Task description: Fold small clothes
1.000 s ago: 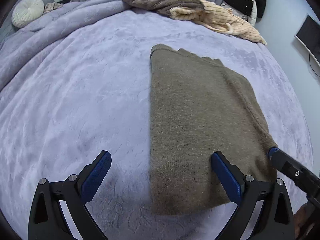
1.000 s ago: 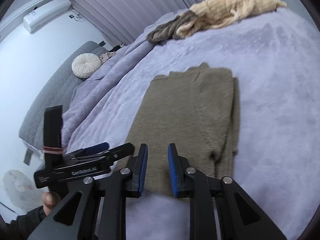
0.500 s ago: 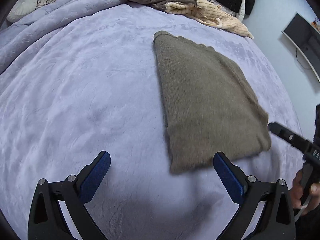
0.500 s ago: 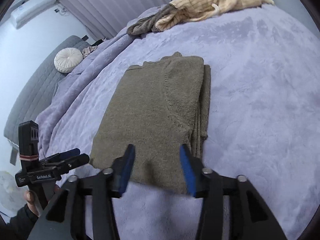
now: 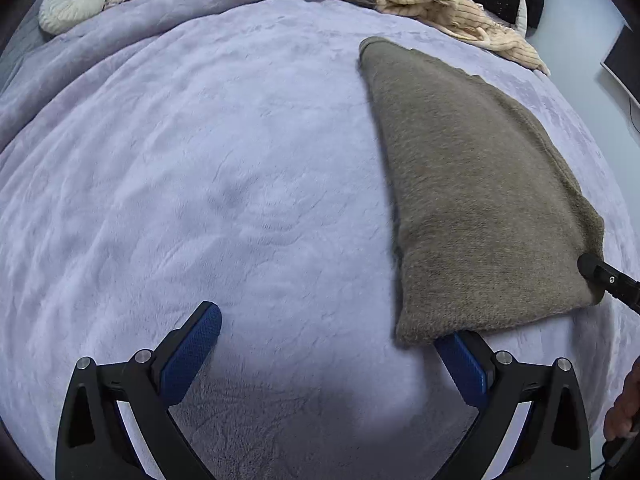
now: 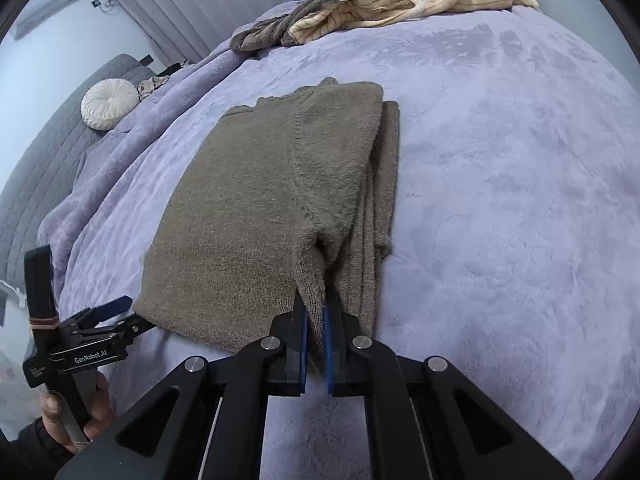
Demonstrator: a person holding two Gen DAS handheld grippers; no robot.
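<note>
the right hand-held gripper (image 6: 316, 332) is pressed together on the near edge of the folded olive sweater (image 6: 256, 208), blue pads pinching a raised ridge of knit. the left hand-held gripper (image 5: 332, 344) is spread wide, its right finger (image 5: 460, 360) tucked under the sweater's near left corner (the other rests over bare blanket). the sweater lies flat on the lilac bed (image 5: 200, 180), well apart from the far pile of clothes (image 6: 384, 4)
</note>
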